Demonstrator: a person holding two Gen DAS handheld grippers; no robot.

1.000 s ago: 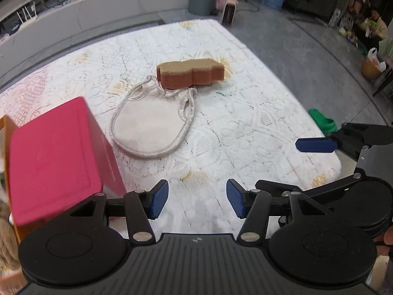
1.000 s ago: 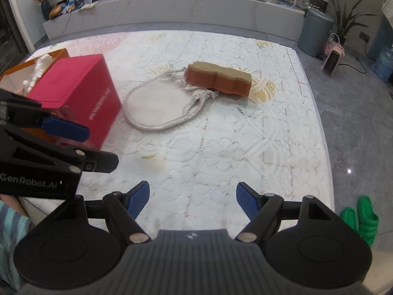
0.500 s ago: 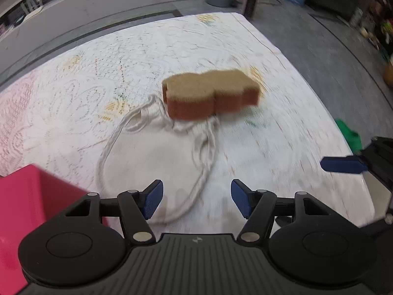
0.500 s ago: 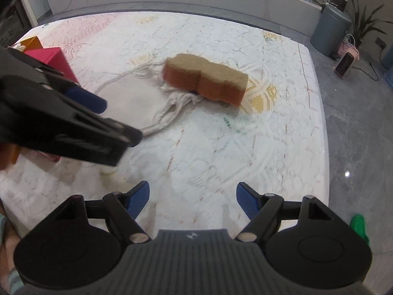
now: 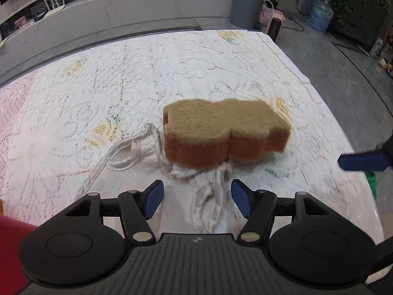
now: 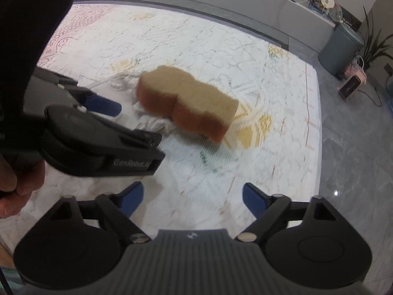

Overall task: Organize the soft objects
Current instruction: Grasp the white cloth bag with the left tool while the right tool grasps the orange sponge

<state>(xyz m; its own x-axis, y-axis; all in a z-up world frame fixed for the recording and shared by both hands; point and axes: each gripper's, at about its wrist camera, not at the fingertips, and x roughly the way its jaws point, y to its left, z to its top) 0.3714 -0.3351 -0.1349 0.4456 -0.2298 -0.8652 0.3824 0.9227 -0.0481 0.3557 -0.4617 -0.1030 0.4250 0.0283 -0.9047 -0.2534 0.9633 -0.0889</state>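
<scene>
A thick orange sponge with a tan top (image 5: 226, 132) lies on the white lace-covered table, resting on the top edge of a flat cream drawstring bag (image 5: 206, 196). My left gripper (image 5: 196, 200) is open and empty, just short of the sponge, over the bag's cords. In the right wrist view the sponge (image 6: 186, 103) is ahead and left of my right gripper (image 6: 191, 198), which is open and empty above the cloth. The left gripper's body (image 6: 98, 135) fills the left of that view and hides most of the bag.
A red box corner (image 5: 9, 250) shows at the lower left. The table's right edge (image 5: 343, 132) drops to a grey floor with green slippers (image 5: 372, 179), a grey bin (image 5: 248, 5) and a small heater (image 6: 351, 86). A low grey ledge runs behind the table.
Both grippers have moved forward toward the sponge, which now looms larger. The red box has slid almost out of the left view. Both stay open.
</scene>
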